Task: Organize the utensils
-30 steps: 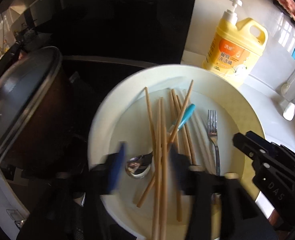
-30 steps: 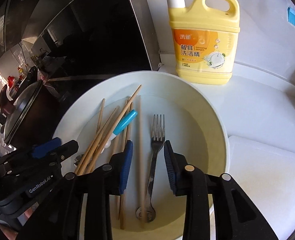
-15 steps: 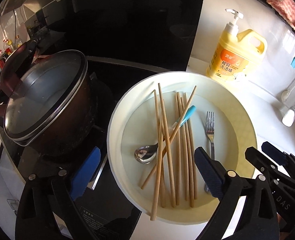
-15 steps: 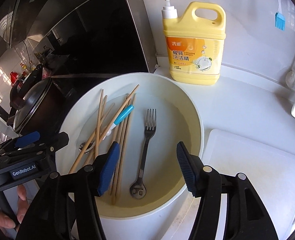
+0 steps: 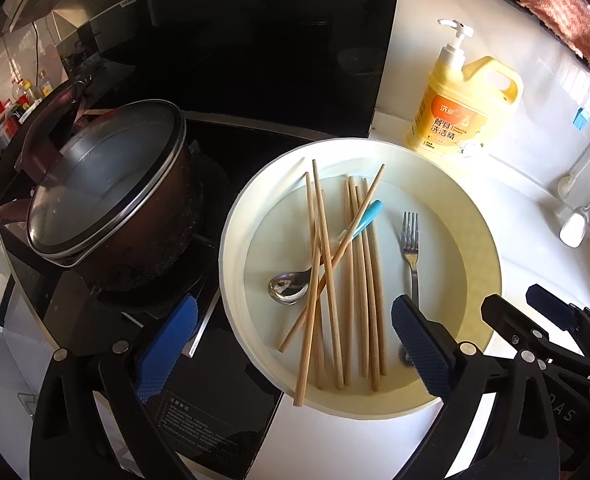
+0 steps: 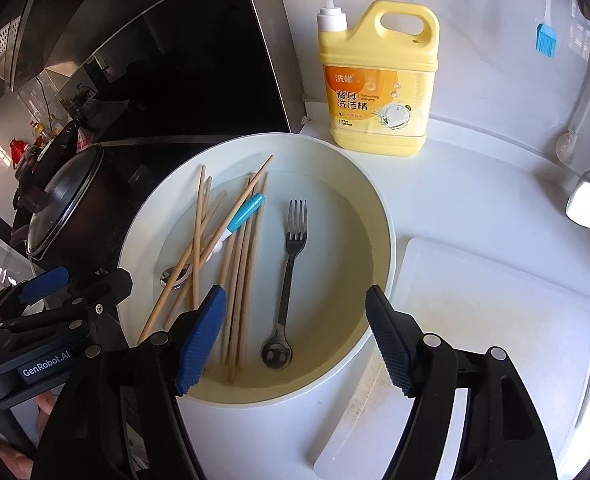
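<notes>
A wide white basin [image 5: 231, 240] [image 6: 383, 216] holds several wooden chopsticks [image 5: 353, 280] [image 6: 239, 280], a spoon [image 5: 289, 286] with a blue-and-white handle [image 6: 247, 210], and a steel fork [image 5: 411, 248] [image 6: 293, 256]. My left gripper [image 5: 295, 352] is open and empty, raised above the basin's near left rim. My right gripper [image 6: 295, 336] is open and empty, raised above the basin's near edge over the fork handle. Each gripper shows at the edge of the other's view.
A lidded dark pot [image 5: 103, 192] stands on the black stove left of the basin. A yellow detergent bottle [image 6: 379, 80] stands behind it. A white cutting board [image 6: 495, 320] lies to the right. A blue brush [image 6: 545, 36] and a ladle [image 6: 585, 196] hang at the wall.
Both grippers have opened wide and pulled back up from the basin. The chopsticks the left one was around now lie loose in the basin; the fork lies still.
</notes>
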The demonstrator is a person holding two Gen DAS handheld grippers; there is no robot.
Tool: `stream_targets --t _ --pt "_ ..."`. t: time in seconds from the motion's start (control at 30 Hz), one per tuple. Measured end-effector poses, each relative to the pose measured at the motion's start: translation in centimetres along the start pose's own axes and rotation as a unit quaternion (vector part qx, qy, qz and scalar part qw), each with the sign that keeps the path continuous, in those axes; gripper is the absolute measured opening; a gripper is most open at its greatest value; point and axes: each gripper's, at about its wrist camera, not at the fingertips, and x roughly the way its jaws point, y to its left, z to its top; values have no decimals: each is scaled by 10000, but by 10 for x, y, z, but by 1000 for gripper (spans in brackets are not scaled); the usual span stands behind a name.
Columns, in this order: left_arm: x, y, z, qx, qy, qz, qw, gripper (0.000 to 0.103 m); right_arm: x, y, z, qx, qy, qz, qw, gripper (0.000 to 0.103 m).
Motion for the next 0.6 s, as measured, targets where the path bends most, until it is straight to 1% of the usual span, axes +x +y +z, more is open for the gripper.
stream_targets --t 0.3,0.6 --pt "-9 5 0 -53 13 115 9999 97 -6 4 -2 1 76 -11 10000 71" --pt "-16 8 -2 -70 4 39 10000 97 -13 6 -2 -55 24 -71 10000 71"
